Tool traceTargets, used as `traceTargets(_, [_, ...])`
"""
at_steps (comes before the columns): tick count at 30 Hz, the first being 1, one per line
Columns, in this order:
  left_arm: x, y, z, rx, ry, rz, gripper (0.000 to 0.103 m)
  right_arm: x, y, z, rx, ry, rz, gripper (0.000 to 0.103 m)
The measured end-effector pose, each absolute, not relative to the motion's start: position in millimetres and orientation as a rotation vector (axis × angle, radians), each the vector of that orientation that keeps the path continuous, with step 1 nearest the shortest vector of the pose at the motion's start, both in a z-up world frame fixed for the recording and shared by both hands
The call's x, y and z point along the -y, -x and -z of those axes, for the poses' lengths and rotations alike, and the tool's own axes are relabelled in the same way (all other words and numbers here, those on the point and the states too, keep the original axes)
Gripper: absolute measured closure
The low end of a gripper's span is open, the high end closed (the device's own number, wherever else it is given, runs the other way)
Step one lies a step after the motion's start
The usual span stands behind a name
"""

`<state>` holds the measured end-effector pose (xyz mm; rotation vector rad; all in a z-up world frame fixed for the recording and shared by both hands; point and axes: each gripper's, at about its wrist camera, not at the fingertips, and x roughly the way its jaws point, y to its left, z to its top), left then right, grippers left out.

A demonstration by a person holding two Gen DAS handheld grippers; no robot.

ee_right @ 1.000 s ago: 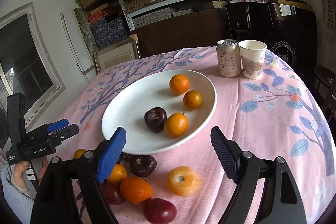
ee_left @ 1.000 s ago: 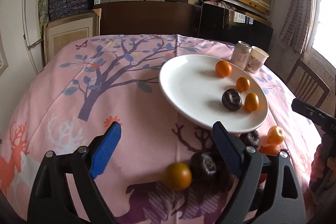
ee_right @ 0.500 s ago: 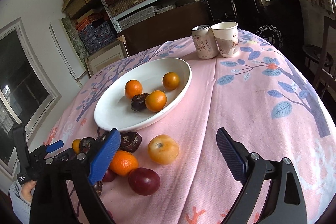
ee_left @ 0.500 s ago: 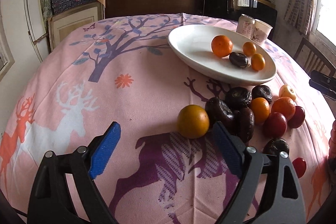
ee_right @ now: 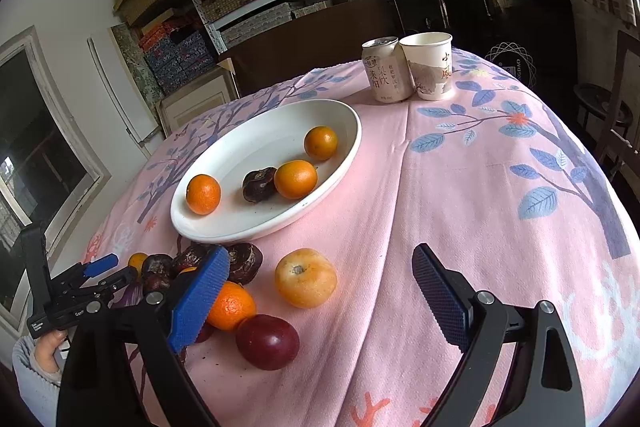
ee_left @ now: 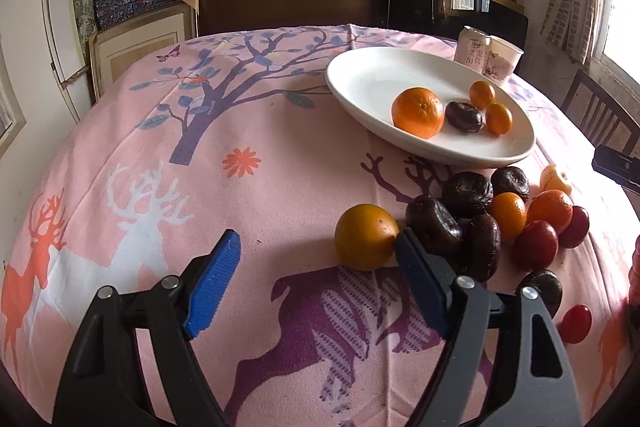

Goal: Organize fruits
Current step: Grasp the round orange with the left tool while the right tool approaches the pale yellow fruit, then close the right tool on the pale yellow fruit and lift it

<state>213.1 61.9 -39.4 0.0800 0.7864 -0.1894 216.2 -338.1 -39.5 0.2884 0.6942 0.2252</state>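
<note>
A white plate (ee_left: 360,79) (ee_right: 344,123) holds three oranges and one dark fruit. In front of it a pile of loose fruit lies on the pink cloth: an orange (ee_left: 366,237), dark fruits (ee_left: 466,189), red plums (ee_left: 534,245) (ee_right: 267,341), a pale orange fruit (ee_right: 306,277) and a tangerine (ee_right: 230,305). My left gripper (ee_left: 316,283) is open and empty, low over the cloth, its right finger beside the orange. My right gripper (ee_right: 320,297) is open and empty, just behind the pale fruit and plum.
A drink can (ee_right: 384,71) and a paper cup (ee_right: 430,65) stand behind the plate. A wooden chair (ee_left: 600,111) is at the table's right. Shelves of boxes fill the back wall.
Both grippers have pulled back from the plate and dropped lower toward the loose fruit pile. Both stay open and empty.
</note>
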Motion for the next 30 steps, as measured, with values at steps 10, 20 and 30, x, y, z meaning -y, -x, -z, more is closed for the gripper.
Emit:
traceTargets(10, [-36,-220,51,-0.848,-0.119,0.317,0.057,336,-216,40,-0.698,-0.281,-0.226,0.009])
traceTargets(20, [-44,-224,51,-0.850,-0.076,0.312,0.068,331,-221,47,-0.758,-0.234,-0.215,0.010])
traceTargets(30, [-53,-222,49,-0.839,-0.060,0.284,0.067,319,-234,61,-0.822,-0.188,-0.223,0.033])
